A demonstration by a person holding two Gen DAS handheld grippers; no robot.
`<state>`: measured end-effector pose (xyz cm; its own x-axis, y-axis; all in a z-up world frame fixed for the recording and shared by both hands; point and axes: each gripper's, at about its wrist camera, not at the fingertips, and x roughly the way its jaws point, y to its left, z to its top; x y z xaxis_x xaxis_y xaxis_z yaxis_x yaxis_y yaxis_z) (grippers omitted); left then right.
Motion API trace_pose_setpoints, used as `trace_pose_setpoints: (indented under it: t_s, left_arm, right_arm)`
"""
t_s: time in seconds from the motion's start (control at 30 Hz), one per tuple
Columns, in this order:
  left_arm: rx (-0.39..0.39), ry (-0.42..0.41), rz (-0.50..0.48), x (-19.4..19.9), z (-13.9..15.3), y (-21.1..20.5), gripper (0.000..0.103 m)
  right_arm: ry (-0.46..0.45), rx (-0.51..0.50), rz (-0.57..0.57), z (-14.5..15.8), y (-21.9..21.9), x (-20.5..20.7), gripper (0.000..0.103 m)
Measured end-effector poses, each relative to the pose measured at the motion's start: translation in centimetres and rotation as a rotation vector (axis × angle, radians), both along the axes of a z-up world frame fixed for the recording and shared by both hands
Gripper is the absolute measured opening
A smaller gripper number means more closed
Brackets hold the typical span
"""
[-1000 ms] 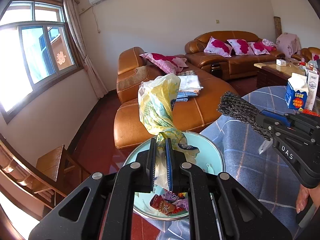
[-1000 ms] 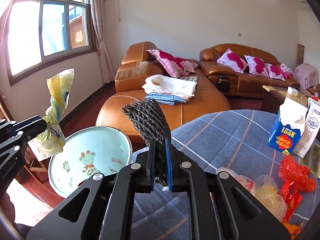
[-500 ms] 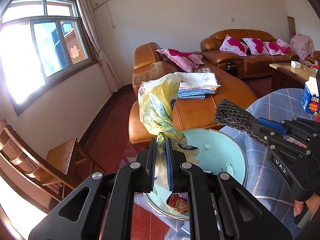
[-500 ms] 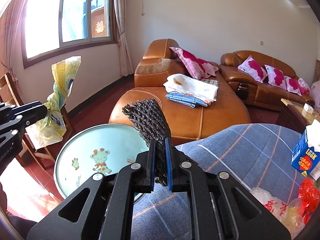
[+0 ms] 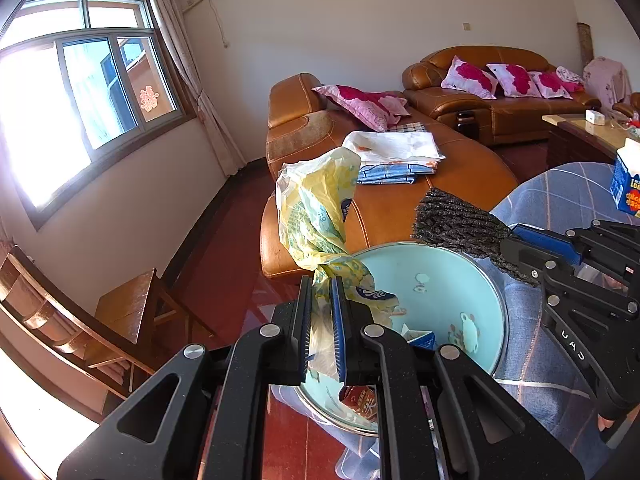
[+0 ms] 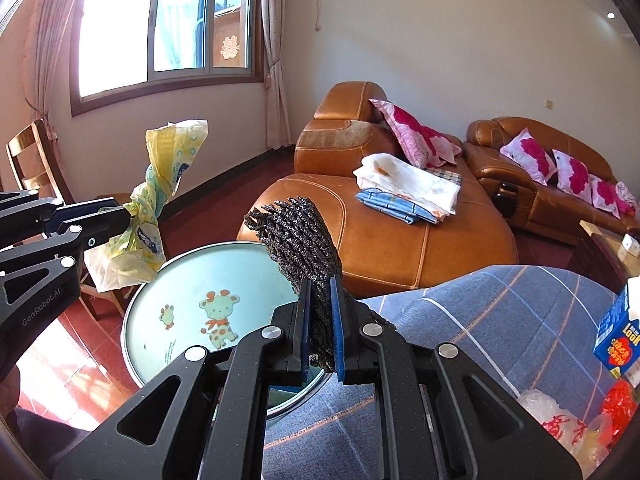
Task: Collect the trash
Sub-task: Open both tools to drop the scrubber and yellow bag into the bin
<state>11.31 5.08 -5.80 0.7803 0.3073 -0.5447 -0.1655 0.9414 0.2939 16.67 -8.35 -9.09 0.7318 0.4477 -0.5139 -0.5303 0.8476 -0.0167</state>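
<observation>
Trash bin (image 5: 472,304) | some wrappers already inside | yellow bag (image 5: 316,208) pinched by left gripper (image 5: 321,328), dark mesh (image 6: 300,240) by right gripper (image 6: 320,328) (both undropped) | table litter (image 6: 560,420) remained.

Open room above the bin

The round pale-blue cartoon-printed bin (image 6: 192,320) gapes clear above its rim; a blue plaid-clothed worktop (image 6: 500,320) crowds its right, a wooden chair (image 5: 128,308) its left.

Tabletop (image 6: 500,320) under a blue-grey plaid cloth. On it at right: blue "Look" carton (image 6: 618,340), red wrappers (image 6: 618,404), clear plastic with red print (image 6: 548,412). Light-blue round basin (image 6: 192,312) with giraffe print sits at the cloth's left edge; what carries it is hidden. Red floor (image 5: 224,264) carries wooden chair (image 5: 128,312) and sofas.
</observation>
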Motion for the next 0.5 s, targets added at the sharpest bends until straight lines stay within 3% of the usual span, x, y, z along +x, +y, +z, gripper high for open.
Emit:
trace_pose_setpoints:
  t_s: [0.23,0.3,0.4,0.5]
  left_arm:
    - [-0.01,0.012,-0.011,-0.1,-0.3,0.1,0.011]
    - [-0.012,0.02,-0.022,-0.2,-0.6,0.1,0.014]
    - [-0.029,0.037,-0.036,-0.1,-1.0,0.1,0.027]
    - [-0.029,0.044,-0.048,-0.2,-1.3,-0.1,0.028]
  right_arm:
    - [-0.003,-0.006,0.027,0.0,0.2,-0.3,0.01]
    - [0.001,-0.003,0.037,0.0,0.2,-0.2,0.011]
    - [0.006,-0.004,0.048,0.0,0.3,-0.2,0.012]
    - [0.01,0.004,0.052,0.0,0.3,-0.1,0.016]
